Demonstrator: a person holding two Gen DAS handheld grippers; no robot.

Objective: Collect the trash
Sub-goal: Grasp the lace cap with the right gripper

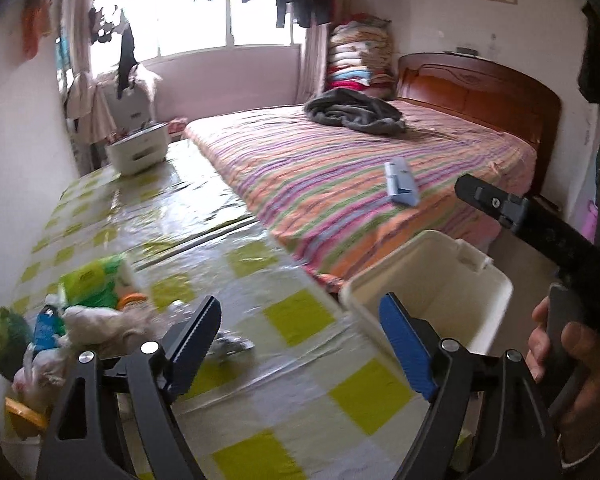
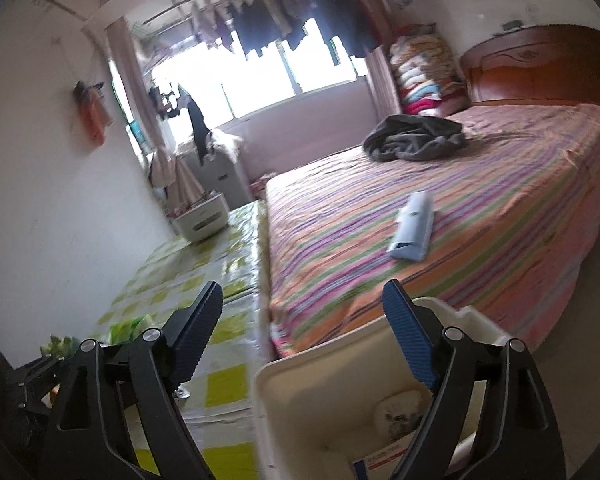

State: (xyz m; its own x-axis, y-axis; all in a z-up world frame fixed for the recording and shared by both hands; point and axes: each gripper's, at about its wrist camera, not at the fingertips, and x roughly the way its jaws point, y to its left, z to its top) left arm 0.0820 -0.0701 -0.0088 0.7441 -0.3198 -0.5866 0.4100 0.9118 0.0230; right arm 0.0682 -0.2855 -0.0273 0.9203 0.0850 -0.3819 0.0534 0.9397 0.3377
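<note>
Both jaws spread wide, gripping nothing — left gripper (image 1: pixel 300 344) above the green-and-white checked plastic tablecloth (image 1: pixel 300 312), right gripper (image 2: pixel 304 328) over the white rectangular plastic bin (image 2: pixel 296 392). Crumpled paper and a printed wrapper (image 2: pixel 396 420) inside the bin; more crumpled wrappers (image 1: pixel 100 320) heaped at the table's left edge.

My table (image 1: pixel 300 360), in green-checked plastic, bears a trash heap (image 1: pixel 92 320) at nine o'clock, a white box (image 1: pixel 138 152) at eleven, perhaps a wrapper (image 1: pixel 232 346) centrally.
</note>
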